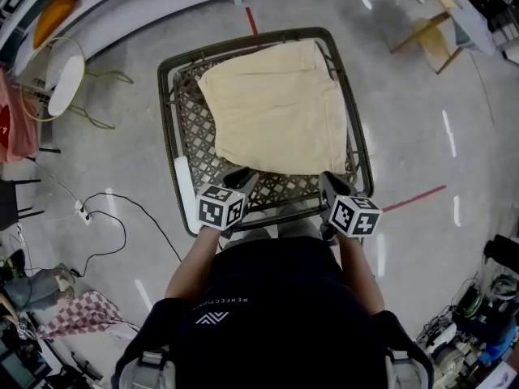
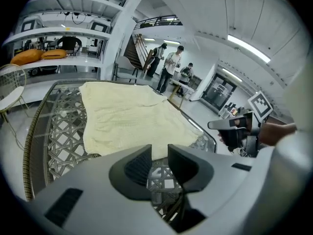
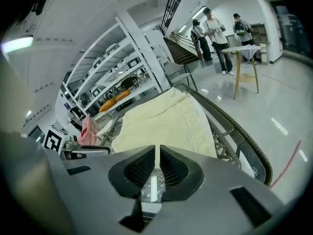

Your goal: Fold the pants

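Nearest the person, across the dark shirt, runs a line of white lettering too small to read. The cubes on both claws show only black-and-white square markers, no words.

Just ahead, the left claw stands spread with nothing between its pads. The right claw is pressed together and empty. Both hang over the near edge of the lattice-topped counter.

Beyond them the cream pants lie flat, already doubled over, their near hem close to the claw tips.

Risks, as I judge them:
- The pressed-together right claw would shove the hem into a bunch instead of gripping it.
- A tip could catch in the open lattice.
- Pinching only the top layer would pull the fold apart.
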A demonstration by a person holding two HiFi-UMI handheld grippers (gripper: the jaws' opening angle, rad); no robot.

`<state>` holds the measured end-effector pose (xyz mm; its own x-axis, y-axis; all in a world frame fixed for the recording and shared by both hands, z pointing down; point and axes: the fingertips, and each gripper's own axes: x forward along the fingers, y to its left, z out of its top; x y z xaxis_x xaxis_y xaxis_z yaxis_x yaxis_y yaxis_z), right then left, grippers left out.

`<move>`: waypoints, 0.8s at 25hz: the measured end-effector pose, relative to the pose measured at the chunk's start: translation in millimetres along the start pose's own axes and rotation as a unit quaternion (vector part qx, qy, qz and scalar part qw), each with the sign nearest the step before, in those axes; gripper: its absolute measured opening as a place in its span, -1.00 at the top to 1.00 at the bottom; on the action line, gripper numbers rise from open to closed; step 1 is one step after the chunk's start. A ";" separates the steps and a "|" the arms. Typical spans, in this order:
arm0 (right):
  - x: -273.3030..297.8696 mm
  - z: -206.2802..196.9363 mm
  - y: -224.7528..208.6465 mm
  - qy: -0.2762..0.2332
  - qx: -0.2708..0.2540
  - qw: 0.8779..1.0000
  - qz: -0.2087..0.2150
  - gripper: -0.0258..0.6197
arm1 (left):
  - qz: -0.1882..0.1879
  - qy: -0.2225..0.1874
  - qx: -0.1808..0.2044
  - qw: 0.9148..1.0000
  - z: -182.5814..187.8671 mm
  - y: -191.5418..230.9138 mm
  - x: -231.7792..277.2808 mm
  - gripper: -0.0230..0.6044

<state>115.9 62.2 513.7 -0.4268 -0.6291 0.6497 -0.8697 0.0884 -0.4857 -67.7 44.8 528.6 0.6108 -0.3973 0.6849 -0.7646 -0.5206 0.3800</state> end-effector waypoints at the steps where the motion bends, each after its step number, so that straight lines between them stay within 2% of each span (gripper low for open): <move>1: 3.2 3.5 -3.5 0.002 -0.001 1.000 0.001 0.78 | 0.004 0.003 0.000 1.000 1.9 2.7 3.2 0.59; 7: 20.4 11.5 -26.8 0.029 -0.017 0.999 -0.002 0.78 | 0.037 0.035 -0.014 0.999 2.8 22.6 19.4 0.52; 13: 34.8 6.2 -42.9 0.063 -0.046 0.997 -0.017 0.77 | 0.047 0.066 -0.012 0.997 -3.1 30.6 32.4 0.49; 16: 36.9 5.0 -49.0 0.072 -0.053 0.996 -0.020 0.50 | 0.053 0.072 -0.013 0.996 -3.0 33.5 36.3 0.46; 20: 36.7 2.4 -64.8 0.081 -0.058 0.994 -0.046 0.42 | 0.064 0.080 -0.014 0.995 -3.4 38.0 39.5 0.46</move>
<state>157.2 31.6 567.7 -0.3705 -0.5062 0.7787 -0.9255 0.1304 -0.3556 -73.3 11.9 572.2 0.4694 -0.3322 0.8181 -0.8409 -0.4509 0.2994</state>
